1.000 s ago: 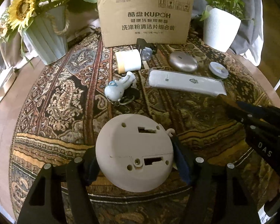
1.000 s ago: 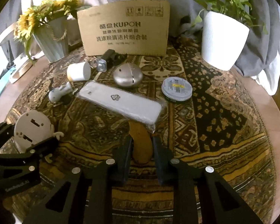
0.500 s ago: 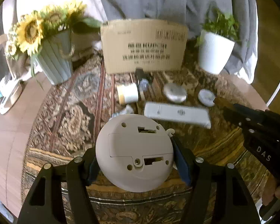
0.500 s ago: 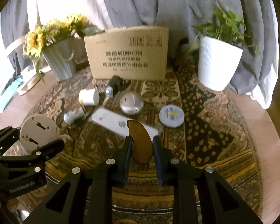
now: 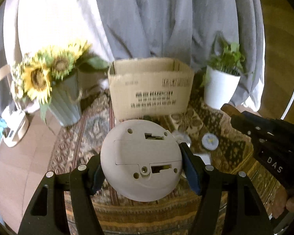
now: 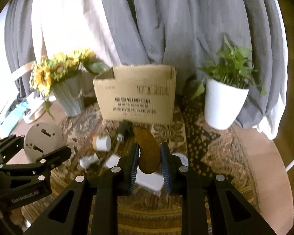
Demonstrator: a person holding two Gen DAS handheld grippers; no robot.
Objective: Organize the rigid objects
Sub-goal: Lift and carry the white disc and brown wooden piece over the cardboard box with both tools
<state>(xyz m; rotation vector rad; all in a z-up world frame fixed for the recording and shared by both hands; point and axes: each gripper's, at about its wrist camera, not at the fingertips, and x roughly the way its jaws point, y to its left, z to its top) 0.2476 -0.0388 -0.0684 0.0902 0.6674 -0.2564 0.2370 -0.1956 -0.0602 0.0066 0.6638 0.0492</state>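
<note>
Left tongs: my left tongs (image 5: 142,173) are clamped on the disc (image 5: 141,161), a pale round plastic piece with slots and screw holes facing me; a second ago it hung low over the rug, now it is lifted high, well short of the box and level with its front wall.

Right tongs: my right tongs (image 6: 149,162) are closed on the brown piece (image 6: 147,149), a smooth curved wooden-looking thing standing up between the blue pads (image 6: 134,163); it too has come up off the rug in the last second and now sits in front of the box's lower wall.

Rug: the rug (image 6: 209,156) under both tongs has dropped away (both views are blurred by the motion). The white cup (image 6: 102,142), a small white figure (image 6: 88,159), the flat packet (image 6: 150,181) and the round tin (image 5: 210,141) lie on it, near the box's front.

Box: the box (image 5: 150,92) stands at the far edge of the rug; from this height I can now see its open top rim, which I could not before.

Meaning: I judge both pieces are on their way to the box, carried at once; neither is over its opening yet.

Beside the box: the sunflowers (image 5: 40,77) to its left, the plant (image 6: 224,98) to its right, grey curtains behind.
</note>
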